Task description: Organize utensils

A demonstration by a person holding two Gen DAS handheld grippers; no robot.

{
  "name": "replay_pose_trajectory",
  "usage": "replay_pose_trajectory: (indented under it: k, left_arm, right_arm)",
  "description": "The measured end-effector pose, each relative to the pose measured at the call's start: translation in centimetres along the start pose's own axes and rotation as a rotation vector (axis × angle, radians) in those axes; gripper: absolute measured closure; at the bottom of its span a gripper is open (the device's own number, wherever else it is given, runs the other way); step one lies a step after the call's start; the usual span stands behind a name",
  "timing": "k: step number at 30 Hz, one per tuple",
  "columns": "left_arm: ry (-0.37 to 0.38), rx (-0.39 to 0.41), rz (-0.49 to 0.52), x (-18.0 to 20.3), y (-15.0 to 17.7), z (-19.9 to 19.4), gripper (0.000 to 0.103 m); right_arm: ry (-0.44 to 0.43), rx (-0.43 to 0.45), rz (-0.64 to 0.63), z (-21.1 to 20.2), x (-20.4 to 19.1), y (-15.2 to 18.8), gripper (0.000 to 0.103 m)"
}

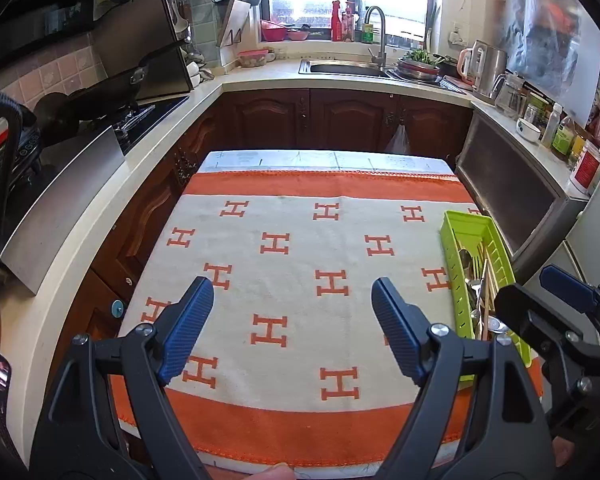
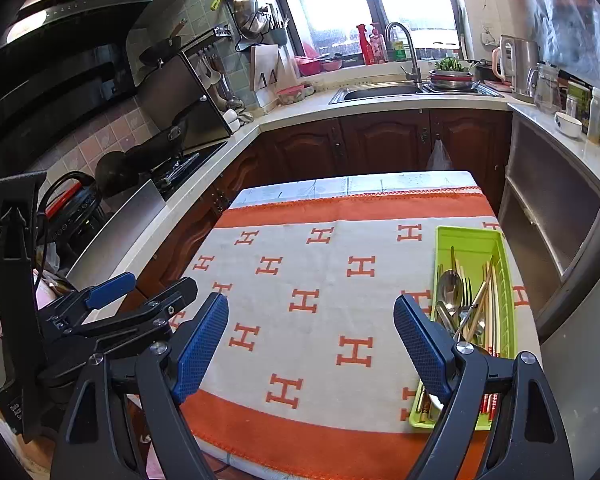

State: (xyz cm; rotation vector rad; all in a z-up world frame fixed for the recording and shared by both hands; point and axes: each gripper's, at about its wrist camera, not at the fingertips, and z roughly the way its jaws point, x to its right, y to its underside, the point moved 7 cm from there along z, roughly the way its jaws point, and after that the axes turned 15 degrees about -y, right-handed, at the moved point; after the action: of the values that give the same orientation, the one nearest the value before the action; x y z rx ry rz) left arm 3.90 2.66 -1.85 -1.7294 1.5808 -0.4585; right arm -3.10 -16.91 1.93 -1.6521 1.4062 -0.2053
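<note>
A lime-green utensil tray [image 1: 466, 226] [image 2: 468, 240] lies along the right side of the table. Inside it rest a spoon [image 2: 449, 285], a fork [image 2: 466, 292], several chopsticks [image 2: 485, 312] and other cutlery [image 1: 475, 284]. My left gripper [image 1: 292, 292] hangs open above the middle of the cloth, nothing between its blue pads. My right gripper [image 2: 311, 312] is also open and empty, its right finger just left of the tray. In the left wrist view the right gripper [image 1: 540, 296] shows at the right edge, over the tray's near end.
An orange and cream cloth [image 1: 300, 248] [image 2: 324, 280] with H marks covers the table. Dark wood cabinets [image 1: 340, 120], a sink [image 1: 344, 68], a stove with a wok [image 1: 112, 88] and a metal cabinet [image 1: 512, 196] ring the table.
</note>
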Motion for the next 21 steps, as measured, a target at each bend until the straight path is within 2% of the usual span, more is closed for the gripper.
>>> replay_pose_trajectory:
  k: [21]
  left_arm:
    - [-0.002,-0.021,-0.004,-0.2,0.6,0.8,0.023]
  right_arm:
    - [0.001,-0.019,0.0,1.7,0.1,0.1,0.017]
